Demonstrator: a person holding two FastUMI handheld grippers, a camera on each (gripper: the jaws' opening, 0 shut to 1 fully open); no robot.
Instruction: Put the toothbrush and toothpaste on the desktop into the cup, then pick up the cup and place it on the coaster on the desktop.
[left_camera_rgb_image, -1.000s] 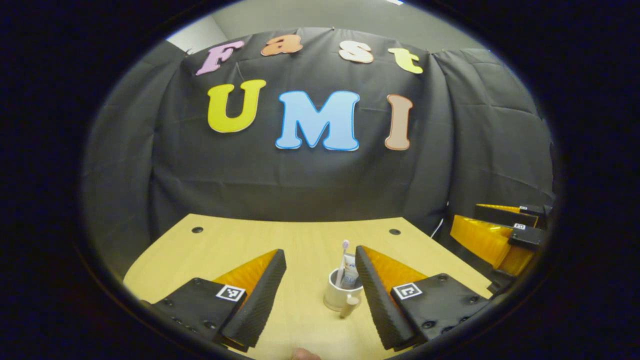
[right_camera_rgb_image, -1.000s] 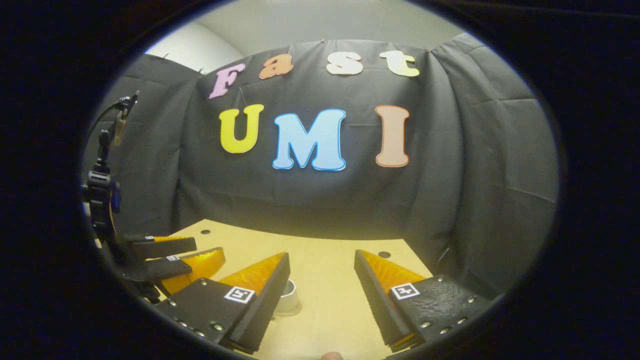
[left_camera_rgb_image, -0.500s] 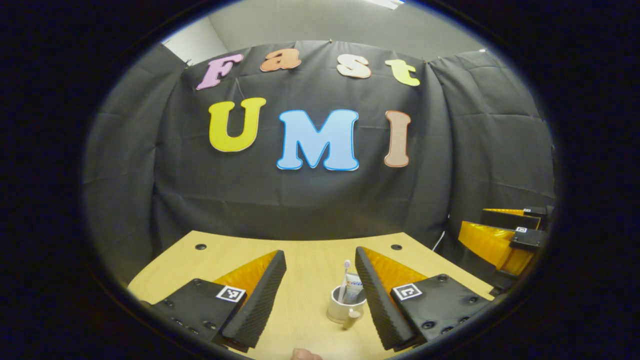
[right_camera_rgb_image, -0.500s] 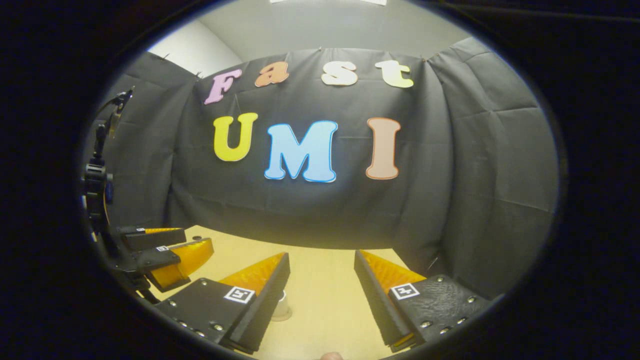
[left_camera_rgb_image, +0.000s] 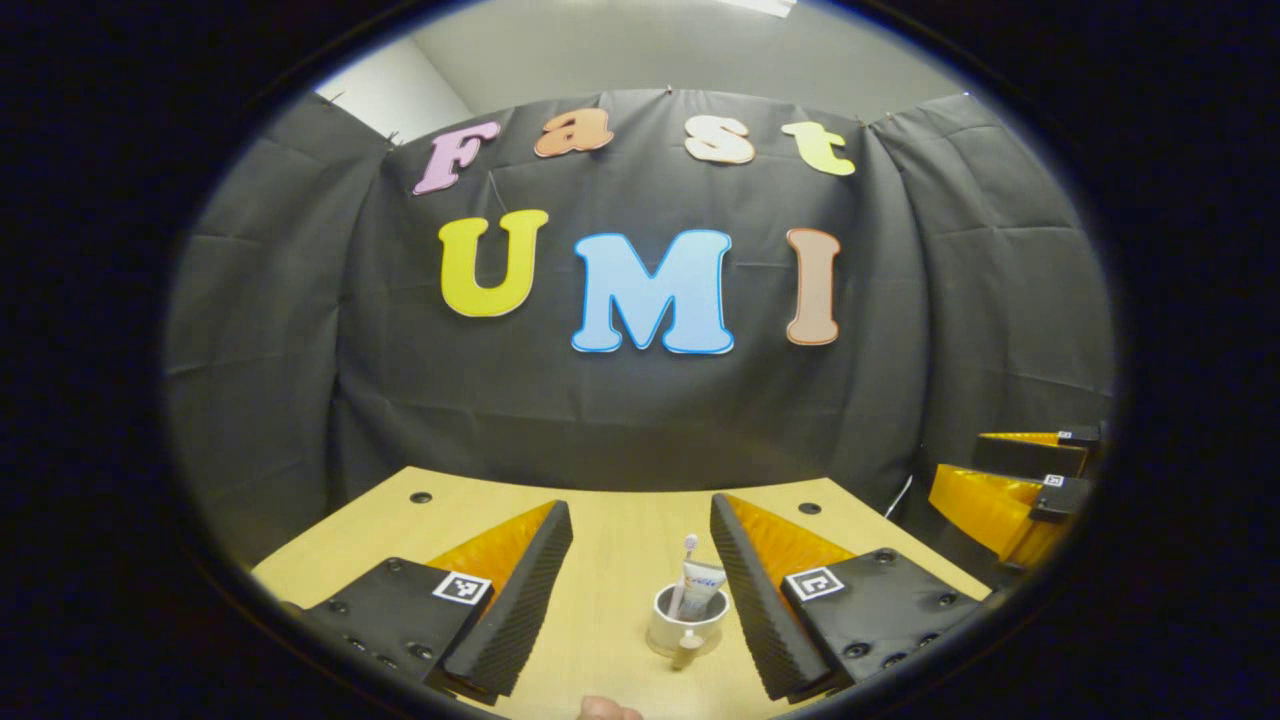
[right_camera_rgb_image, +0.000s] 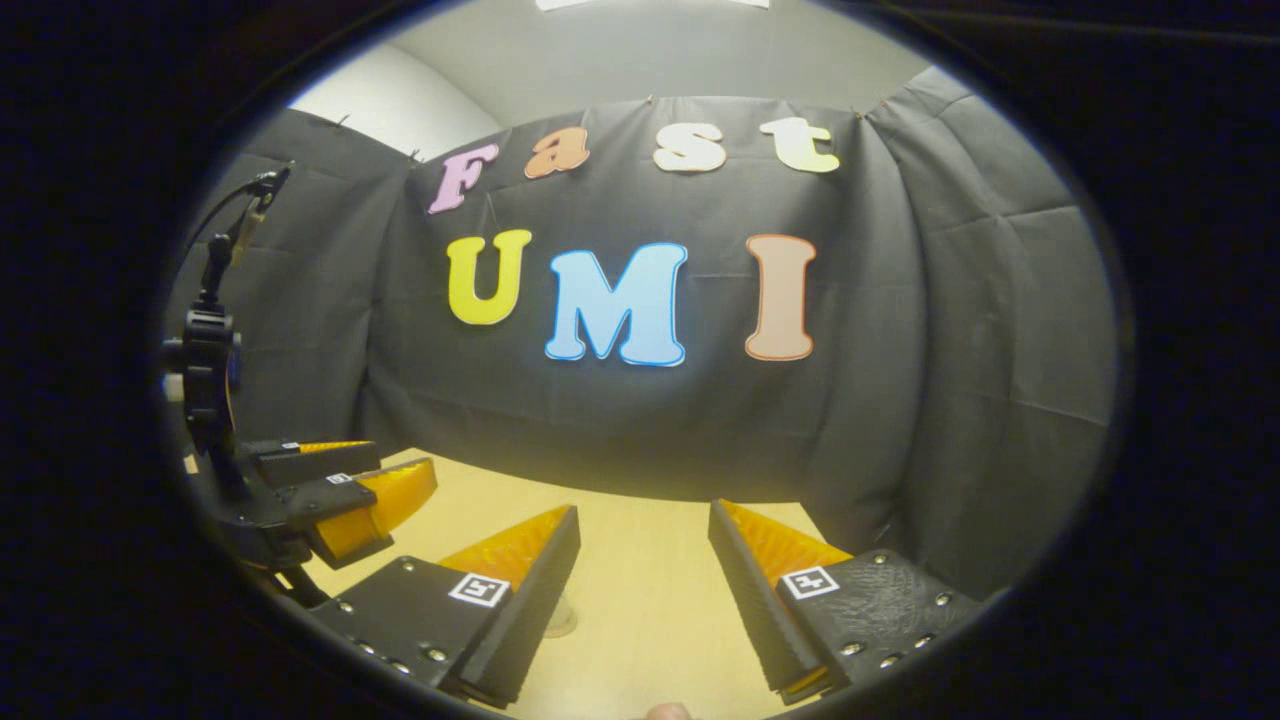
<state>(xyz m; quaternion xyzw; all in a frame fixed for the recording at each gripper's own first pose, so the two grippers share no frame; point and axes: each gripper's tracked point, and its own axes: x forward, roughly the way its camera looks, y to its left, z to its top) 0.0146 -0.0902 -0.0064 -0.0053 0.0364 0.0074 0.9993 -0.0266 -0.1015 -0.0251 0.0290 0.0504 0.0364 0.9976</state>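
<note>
The white cup (left_camera_rgb_image: 686, 622) stands on the wooden worktop (left_camera_rgb_image: 620, 540) with the toothbrush (left_camera_rgb_image: 683, 578) and toothpaste (left_camera_rgb_image: 702, 584) upright inside it. The left tool (left_camera_rgb_image: 640, 545) hangs above with its fingers spread wide, gripping nothing. The right tool (right_camera_rgb_image: 643, 545) is likewise agape and empty over bare worktop, just beside the other.
</note>
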